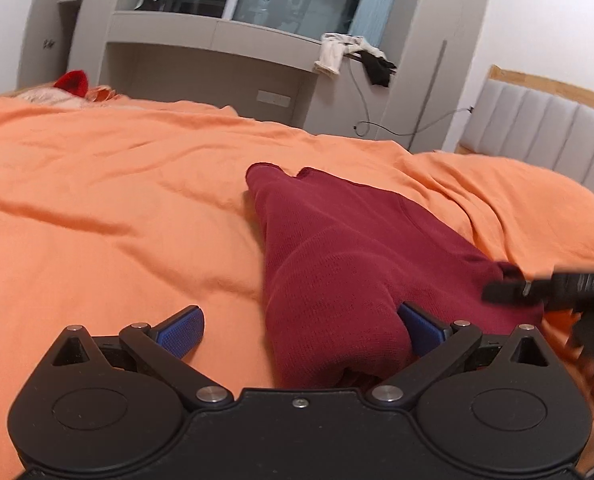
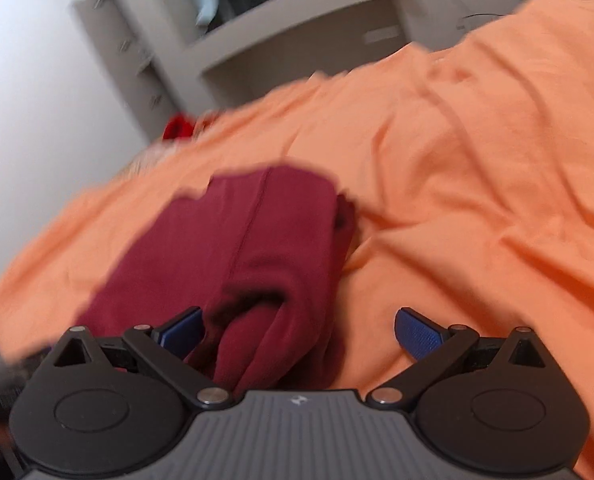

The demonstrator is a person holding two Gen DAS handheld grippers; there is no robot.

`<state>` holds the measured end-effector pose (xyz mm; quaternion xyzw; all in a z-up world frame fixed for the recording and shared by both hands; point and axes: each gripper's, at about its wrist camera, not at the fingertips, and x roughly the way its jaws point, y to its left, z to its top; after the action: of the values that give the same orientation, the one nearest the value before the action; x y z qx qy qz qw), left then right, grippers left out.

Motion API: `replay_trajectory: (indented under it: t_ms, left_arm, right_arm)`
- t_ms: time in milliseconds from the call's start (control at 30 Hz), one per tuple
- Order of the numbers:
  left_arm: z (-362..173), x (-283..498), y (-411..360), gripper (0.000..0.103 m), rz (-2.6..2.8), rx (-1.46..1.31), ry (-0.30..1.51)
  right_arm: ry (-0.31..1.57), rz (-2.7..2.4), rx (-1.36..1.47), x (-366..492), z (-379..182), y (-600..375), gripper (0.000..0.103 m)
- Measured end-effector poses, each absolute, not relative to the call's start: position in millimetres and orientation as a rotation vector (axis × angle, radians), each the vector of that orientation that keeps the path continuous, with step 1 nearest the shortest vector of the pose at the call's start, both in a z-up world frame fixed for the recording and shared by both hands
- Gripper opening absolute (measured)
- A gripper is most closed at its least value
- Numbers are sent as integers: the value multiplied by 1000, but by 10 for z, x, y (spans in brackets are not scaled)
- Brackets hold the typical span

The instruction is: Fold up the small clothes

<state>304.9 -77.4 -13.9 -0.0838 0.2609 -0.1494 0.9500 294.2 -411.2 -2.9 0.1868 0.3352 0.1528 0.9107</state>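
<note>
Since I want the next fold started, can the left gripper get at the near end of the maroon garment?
Probably yes: the left gripper is open and the maroon garment already lies between its pads on the orange sheet, nothing in between.

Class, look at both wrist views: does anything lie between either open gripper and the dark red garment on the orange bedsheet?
Nothing visible does. The dark red garment lies on the orange bedsheet, its near edge already between the fingers of the left gripper. The right gripper is likewise open around a fold of it.
</note>
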Motion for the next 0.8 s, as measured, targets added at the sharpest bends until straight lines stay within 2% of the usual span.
replay_trajectory:
  t_ms: [233,300,467,567,800]
  left_arm:
    - [-154,3111,-843,103,-380,-49,525]
    - [-153,3116,-848,103,-396,-30,515]
    - [-304,3109,-707,103,-434,-136,481]
    - [-294,3105,-708,103,-425,-149,490]
    - [-283,3090,-718,103,-415,-163,496]
  right_arm:
    - [645,274,730,3061,-157,-4399,103]
    - [623,268,766,3096,-188,-4411,99]
    - [615,270,777,3179,-332,-4343,67]
    - [619,273,753,3204,-420,-4278,61]
    - [599,250,576,3157,-356,-4044,58]
